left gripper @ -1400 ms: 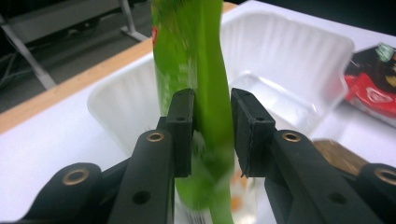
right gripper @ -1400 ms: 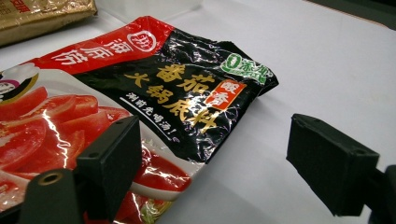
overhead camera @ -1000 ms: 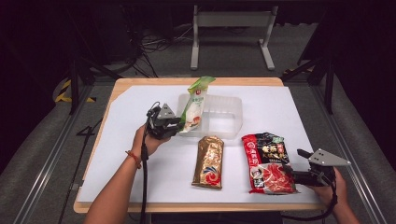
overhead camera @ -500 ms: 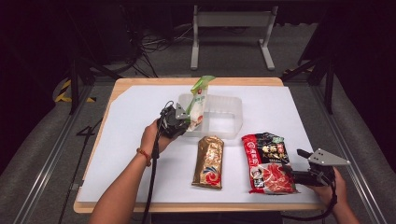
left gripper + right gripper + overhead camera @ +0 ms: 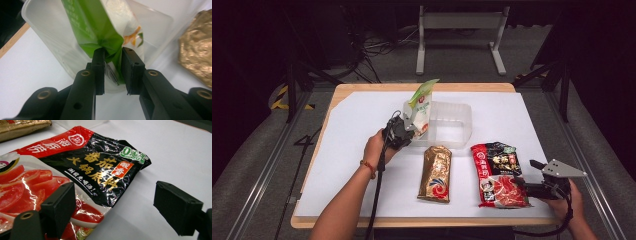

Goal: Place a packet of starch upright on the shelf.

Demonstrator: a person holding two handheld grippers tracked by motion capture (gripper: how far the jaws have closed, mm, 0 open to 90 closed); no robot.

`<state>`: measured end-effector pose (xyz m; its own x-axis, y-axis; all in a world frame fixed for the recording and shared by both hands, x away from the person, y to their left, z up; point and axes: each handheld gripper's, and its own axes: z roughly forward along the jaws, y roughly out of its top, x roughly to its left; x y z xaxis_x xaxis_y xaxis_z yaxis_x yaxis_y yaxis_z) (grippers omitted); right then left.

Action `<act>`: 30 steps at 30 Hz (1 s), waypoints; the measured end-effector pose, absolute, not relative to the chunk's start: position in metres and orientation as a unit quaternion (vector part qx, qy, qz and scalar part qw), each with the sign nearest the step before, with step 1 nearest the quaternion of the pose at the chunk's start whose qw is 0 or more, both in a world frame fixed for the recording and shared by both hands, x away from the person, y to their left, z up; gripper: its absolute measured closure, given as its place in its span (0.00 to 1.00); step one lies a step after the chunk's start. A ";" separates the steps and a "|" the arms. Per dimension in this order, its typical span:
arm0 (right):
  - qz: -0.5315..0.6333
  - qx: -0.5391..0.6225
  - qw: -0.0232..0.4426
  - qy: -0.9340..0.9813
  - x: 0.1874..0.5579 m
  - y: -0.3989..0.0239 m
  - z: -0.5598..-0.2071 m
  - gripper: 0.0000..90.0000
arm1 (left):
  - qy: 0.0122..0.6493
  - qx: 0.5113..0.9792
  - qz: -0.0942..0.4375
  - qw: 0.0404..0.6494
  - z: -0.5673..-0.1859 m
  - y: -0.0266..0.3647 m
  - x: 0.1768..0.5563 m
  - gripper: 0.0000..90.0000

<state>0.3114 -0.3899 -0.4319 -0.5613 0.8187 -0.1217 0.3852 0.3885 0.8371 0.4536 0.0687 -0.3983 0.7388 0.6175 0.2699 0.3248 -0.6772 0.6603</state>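
Green pouch (image 5: 100, 30) pinched between left fingers (image 5: 98, 72), over clear tub (image 5: 452, 122), right fingers (image 5: 60, 205) spread wide

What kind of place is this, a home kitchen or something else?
Probably a lab or studio set up for recording, not a kitchen. A wooden table under a white sheet stands on grey carpet, loose cables lie on the floor behind it, and metal rails run alongside.

spread tongs (image 5: 120, 205) over red packet (image 5: 62, 170)
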 end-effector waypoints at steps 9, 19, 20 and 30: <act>0.398 0.379 0.275 0.789 0.311 -0.390 -0.432 0.20 | 0.251 0.855 0.181 0.416 -0.391 0.098 0.422 0.63; 0.399 0.375 0.277 0.790 0.310 -0.390 -0.431 0.20 | 0.251 0.850 0.019 0.463 -0.423 0.095 0.425 0.40; 0.400 0.375 0.276 0.789 0.310 -0.390 -0.431 0.20 | 0.258 0.850 0.012 0.459 -0.427 0.092 0.426 0.38; 0.399 0.375 0.275 0.790 0.311 -0.390 -0.431 0.20 | 0.268 0.861 -0.027 0.432 -0.443 0.055 0.442 0.27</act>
